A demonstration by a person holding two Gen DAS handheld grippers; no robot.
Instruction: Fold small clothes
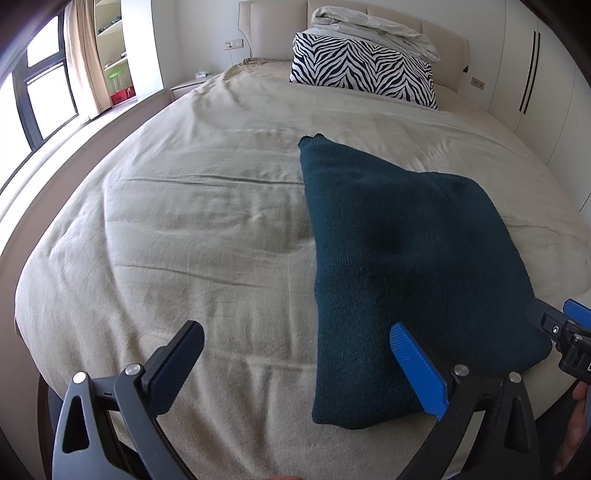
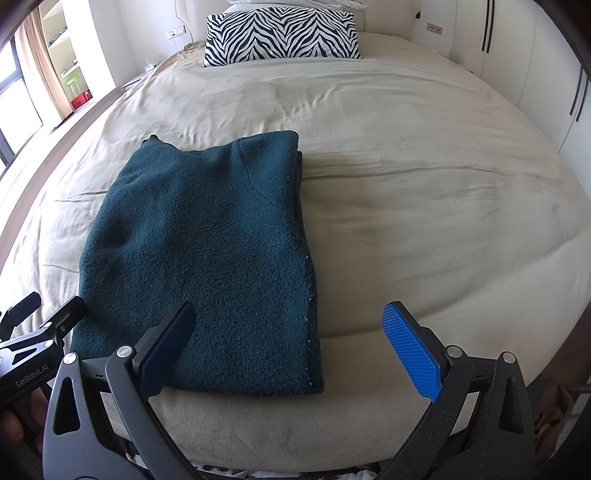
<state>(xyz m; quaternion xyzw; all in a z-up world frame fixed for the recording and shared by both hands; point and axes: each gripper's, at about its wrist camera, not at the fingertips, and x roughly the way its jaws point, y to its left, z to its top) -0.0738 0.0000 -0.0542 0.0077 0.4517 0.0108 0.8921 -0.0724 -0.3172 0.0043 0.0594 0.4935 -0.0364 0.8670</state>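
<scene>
A dark green knitted garment (image 2: 207, 254) is shown lying on a beige bed cover (image 2: 424, 206), folded lengthwise into a long panel with its near end at the foot edge of the bed. A seam and a doubled side edge are visible along the garment's right margin in the right wrist view, which suggests that the side portions have already been turned in.

The left gripper (image 1: 297, 369) is held with its jaws spread wide and nothing between them; its blue finger (image 1: 419, 373) is seen in front of the garment's near left corner, while its dark finger is seen over bare bed cover to the left. Whether the blue finger touches the fabric cannot be told.

The right gripper (image 2: 295, 349) is likewise spread wide and empty; its dark finger (image 2: 166, 350) is seen over the garment's near end, and its blue finger lies beyond the garment's right edge, over the bed cover.

Ahead of both tools, at the far end of the bed, a zebra-print pillow (image 1: 364, 70) is seen with a bundled white duvet (image 1: 373, 27) on top.

The task is judged to be partly complete: the lengthwise folds appear done, whereas a crosswise fold, bringing the near end toward the far end, seems to remain. Both near corners would first need to be grasped.
</scene>
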